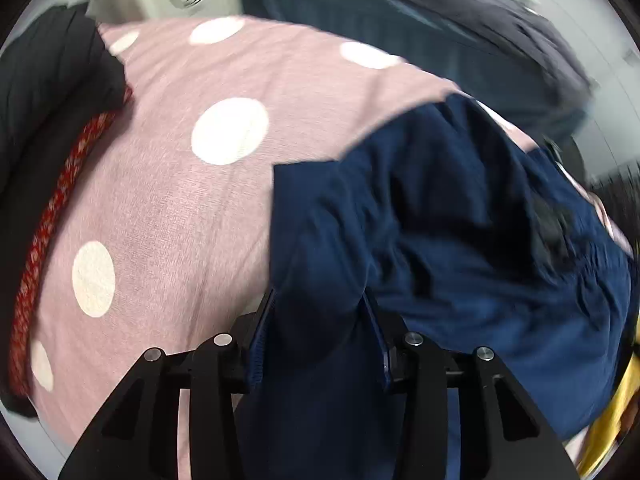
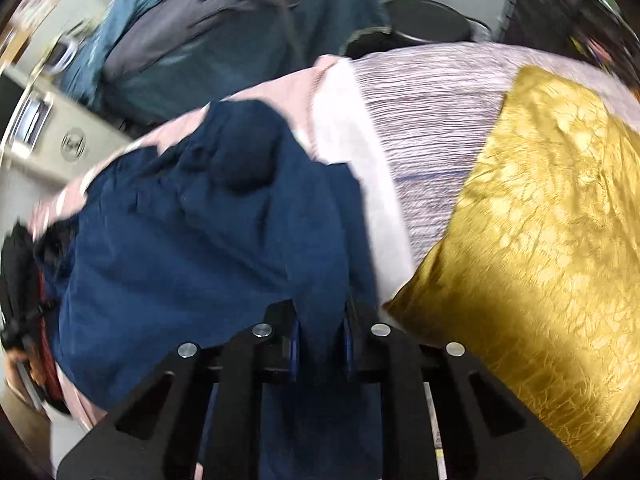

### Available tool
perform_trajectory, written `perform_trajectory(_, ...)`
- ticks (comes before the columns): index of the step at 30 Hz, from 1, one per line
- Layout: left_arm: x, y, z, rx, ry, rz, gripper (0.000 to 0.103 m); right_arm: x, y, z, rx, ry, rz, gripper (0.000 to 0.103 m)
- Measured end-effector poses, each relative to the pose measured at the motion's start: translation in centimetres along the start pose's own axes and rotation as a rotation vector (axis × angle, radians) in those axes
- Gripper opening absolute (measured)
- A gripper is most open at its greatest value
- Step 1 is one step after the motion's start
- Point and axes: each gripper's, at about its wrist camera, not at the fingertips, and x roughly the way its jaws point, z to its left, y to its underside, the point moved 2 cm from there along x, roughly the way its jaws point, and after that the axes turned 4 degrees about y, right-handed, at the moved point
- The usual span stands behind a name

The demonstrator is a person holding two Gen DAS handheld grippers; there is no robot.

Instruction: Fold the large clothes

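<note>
Left wrist view: left gripper (image 1: 320, 320) points steeply down at a navy garment (image 1: 460, 248). A fold of the navy cloth runs up between the jaws from 6 o'clock, filling the gap; both blue pads press against it, so the jaws are clenched on the garment. The rest of it spreads from the jaws toward 2–3 o'clock, crumpled, with a straight edge at about 12 o'clock of the jaws.

The garment lies on a pink sheet (image 1: 160, 208) with white dots, which covers the picture from 9 to 12 o'clock. A red patterned strip (image 1: 44, 232) borders the sheet at 9 o'clock; dark cloth (image 1: 52, 80) sits at 10 o'clock. A yellow sliver shows at 4 o'clock (probably the same pillow as below, cannot confirm).

Right wrist view: right gripper (image 2: 322, 340) also points down. The jaws stand close together, and a narrow band of the garment (image 2: 192, 248) passes between the blue pads: grasping the navy cloth near its right edge. The bulk of the garment extends from the jaws toward 9–11 o'clock, bunched into a rounded lump at 11 o'clock.

A gold pillow (image 2: 540, 220) lies at 2–4 o'clock, just beside the jaws but apart from the garment. Between them, at 12–1 o'clock, a pale ribbed cloth (image 2: 432, 120). A blue-grey heap (image 2: 208, 40) lies at 11 o'clock, beyond the bed.

Both views blurred.
</note>
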Motion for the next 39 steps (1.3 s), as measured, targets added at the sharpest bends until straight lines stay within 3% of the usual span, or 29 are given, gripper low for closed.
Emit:
perform_trajectory(3, 2.0, -1.0, 0.3, -0.067, -0.031, 0.049, 0.045, 2.5, -0.3, -0.5, 0.025, 0.024, 0.069, 0.017)
perform_trajectory(5, 2.8, -1.2, -0.1, -0.025, -0.105, 0.054, 0.066, 3.6, -0.1, -0.3, 0.018, 0.066, 0.092, 0.033)
perform_trajectory(6, 2.8, -1.3, -0.5, 0.008, -0.162, 0.041, 0.070, 3.7, -0.1, -0.2, 0.004, 0.099, 0.083, 0.037)
perform_trajectory(8, 2.4, -1.5, -1.0, 0.067, -0.189, 0.024, 0.072, 3.2, -0.1, 0.0, -0.027, 0.148, 0.051, 0.051)
perform_trajectory(11, 0.4, -1.3, -0.9, 0.129, -0.175, -0.043, 0.074, 0.8, 0.2, -0.3, -0.055, 0.145, -0.024, 0.051)
perform_trajectory(14, -3.1, -0.6, 1.0, 0.064, -0.102, -0.125, 0.082, -2.1, 1.0, -1.9, -0.022, 0.113, -0.092, 0.065)
perform_trajectory(17, -5.6, 0.4, 3.1, -0.014, -0.026, -0.171, 0.085, -4.2, 2.3, -3.6, 0.038, 0.063, -0.102, 0.065)
perform_trajectory(22, -7.7, 3.9, 5.0, -0.100, 0.004, -0.183, 0.085, -5.4, 6.1, -5.3, 0.147, -0.027, -0.067, 0.065)
perform_trajectory(25, -8.3, 6.4, 6.0, -0.156, 0.048, -0.169, 0.085, -5.7, 8.7, -5.0, 0.184, -0.076, -0.053, 0.065)
perform_trajectory(28, -8.2, 9.0, 6.2, -0.197, 0.095, -0.153, 0.085, -4.8, 11.2, -5.2, 0.255, -0.178, -0.001, 0.065)
perform_trajectory(31, -8.0, 12.0, 6.0, -0.265, 0.189, -0.118, 0.085, -4.0, 13.8, -5.5, 0.330, -0.258, 0.046, 0.065)
perform_trajectory(34, -6.3, 14.9, 5.7, -0.347, 0.288, -0.061, 0.085, -2.2, 15.9, -5.5, 0.404, -0.324, 0.095, 0.065)
perform_trajectory(39, -3.1, 18.9, 4.9, -0.452, 0.375, 0.030, 0.085, 0.6, 18.9, -5.5, 0.591, -0.487, 0.158, 0.065)
